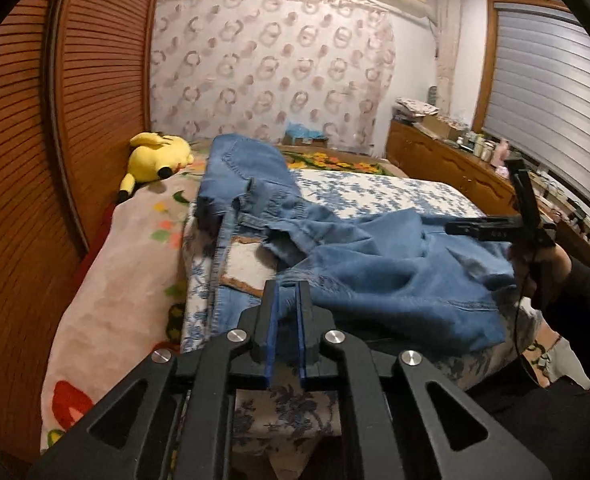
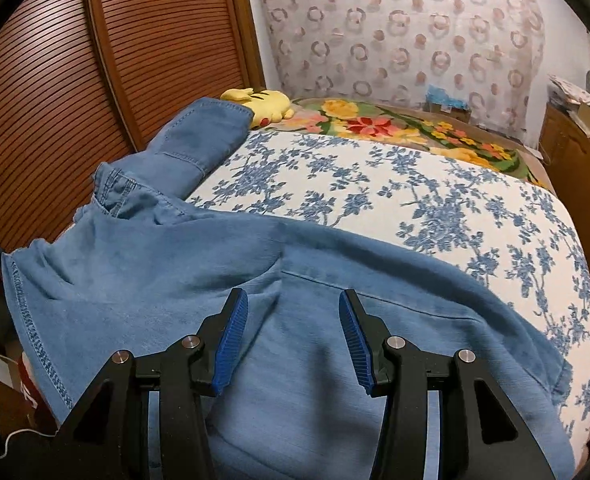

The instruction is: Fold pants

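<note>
Pants (image 1: 375,264) are found rumpled on the bed (image 2: 375,184), folding barely begun; left gripper (image 1: 288,292) nearly closed, seemingly empty; right gripper (image 2: 295,312) apart above denim.

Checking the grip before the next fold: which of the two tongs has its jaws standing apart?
The right tongs: their blue pads stand well apart over the jeans. The left tongs are nearly closed, with only a narrow slit between the pads.
</note>
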The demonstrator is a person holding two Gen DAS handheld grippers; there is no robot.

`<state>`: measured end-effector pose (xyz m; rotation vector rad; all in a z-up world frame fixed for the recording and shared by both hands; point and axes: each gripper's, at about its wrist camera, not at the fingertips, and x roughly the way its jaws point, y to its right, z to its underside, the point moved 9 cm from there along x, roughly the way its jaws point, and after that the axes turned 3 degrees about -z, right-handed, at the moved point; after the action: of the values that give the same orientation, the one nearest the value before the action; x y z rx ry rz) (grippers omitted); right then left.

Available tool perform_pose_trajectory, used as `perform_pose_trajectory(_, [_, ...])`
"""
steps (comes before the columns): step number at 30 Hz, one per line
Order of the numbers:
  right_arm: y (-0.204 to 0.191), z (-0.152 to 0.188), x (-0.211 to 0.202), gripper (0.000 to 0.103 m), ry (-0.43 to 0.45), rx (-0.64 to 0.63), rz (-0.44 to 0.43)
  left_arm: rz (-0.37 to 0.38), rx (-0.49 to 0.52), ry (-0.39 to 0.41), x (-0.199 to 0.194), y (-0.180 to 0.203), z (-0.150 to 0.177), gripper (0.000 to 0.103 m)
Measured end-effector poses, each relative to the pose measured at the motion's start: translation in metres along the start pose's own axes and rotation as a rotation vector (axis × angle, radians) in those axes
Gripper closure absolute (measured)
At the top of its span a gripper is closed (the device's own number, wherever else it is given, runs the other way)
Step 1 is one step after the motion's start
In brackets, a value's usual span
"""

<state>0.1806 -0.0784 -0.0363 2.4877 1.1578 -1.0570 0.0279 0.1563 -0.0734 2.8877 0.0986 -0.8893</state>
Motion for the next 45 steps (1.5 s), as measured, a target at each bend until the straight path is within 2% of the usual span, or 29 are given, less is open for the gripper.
perform_pose_trajectory(1, [0.0,0.001,0.002,0.054,-0.002,-0.002,0.002,-0.002,-0.006,0.002,0.001,-0.002,-0.001,0.078])
perform_pose_trajectory(2, [-0.001,0.002,0.004,0.054,-0.002,-0.003,0.005,-0.001,-0.013,0.007,0.001,-0.003,-0.003,0.071])
perform_pose_trajectory(3, [-0.001,0.003,0.006,0.054,-0.002,-0.003,0.007,0.0,-0.025,0.019,0.001,-0.005,-0.006,0.059])
perform_pose_trajectory(4, [-0.001,0.004,0.007,0.054,-0.003,0.0,0.012,0.002,-0.031,0.025,0.001,-0.005,-0.008,0.053])
perform_pose_trajectory(8, [0.002,0.009,0.014,0.054,-0.008,-0.002,0.034,-0.006,-0.016,0.03,0.013,-0.004,-0.017,0.05])
perform_pose_trajectory(12, [0.0,0.013,0.02,0.054,-0.015,0.0,0.045,0.016,0.011,-0.008,0.044,0.003,-0.031,0.05])
perform_pose_trajectory(16, [0.0,0.011,0.014,0.054,-0.006,0.001,0.031,0.047,0.024,-0.086,0.081,0.008,-0.039,0.05])
perform_pose_trajectory(21, [0.001,0.0,0.003,0.054,0.02,-0.002,0.016,0.04,0.05,-0.18,0.117,0.01,-0.037,0.05])
perform_pose_trajectory(23, [-0.001,-0.009,0.004,0.054,0.023,0.0,-0.002,0.038,0.049,-0.205,0.125,0.009,-0.035,0.054])
perform_pose_trajectory(25, [-0.004,-0.017,0.011,0.054,0.015,-0.003,-0.026,0.029,0.054,-0.218,0.131,0.009,-0.033,0.071])
perform_pose_trajectory(28, [-0.01,-0.026,0.03,0.054,-0.02,0.006,-0.059,0.025,0.065,-0.21,0.13,0.009,-0.034,0.085])
perform_pose_trajectory(29, [-0.012,-0.028,0.039,0.054,-0.037,0.018,-0.074,0.021,0.077,-0.198,0.128,0.01,-0.036,0.095])
perform_pose_trajectory(34, [-0.011,-0.035,0.07,0.054,-0.094,0.053,-0.079,0.0,0.113,-0.125,0.113,0.01,-0.056,0.097])
perform_pose_trajectory(36, [-0.014,-0.039,0.074,0.084,-0.093,0.052,-0.103,0.0,0.118,-0.095,0.108,0.009,-0.07,0.097])
perform_pose_trajectory(38, [-0.018,-0.045,0.071,0.093,-0.067,0.027,-0.111,-0.004,0.116,-0.068,0.104,0.006,-0.084,0.097])
perform_pose_trajectory(40, [-0.018,-0.055,0.059,0.094,0.003,0.02,-0.111,-0.011,0.115,-0.031,0.099,0.003,-0.105,0.097])
perform_pose_trajectory(43, [-0.008,-0.071,0.037,0.095,0.131,0.074,-0.078,-0.043,0.112,0.021,0.096,-0.002,-0.128,0.099])
perform_pose_trajectory(45, [0.0,-0.071,0.037,0.095,0.14,0.108,-0.027,-0.081,0.109,0.045,0.1,-0.009,-0.14,0.099])
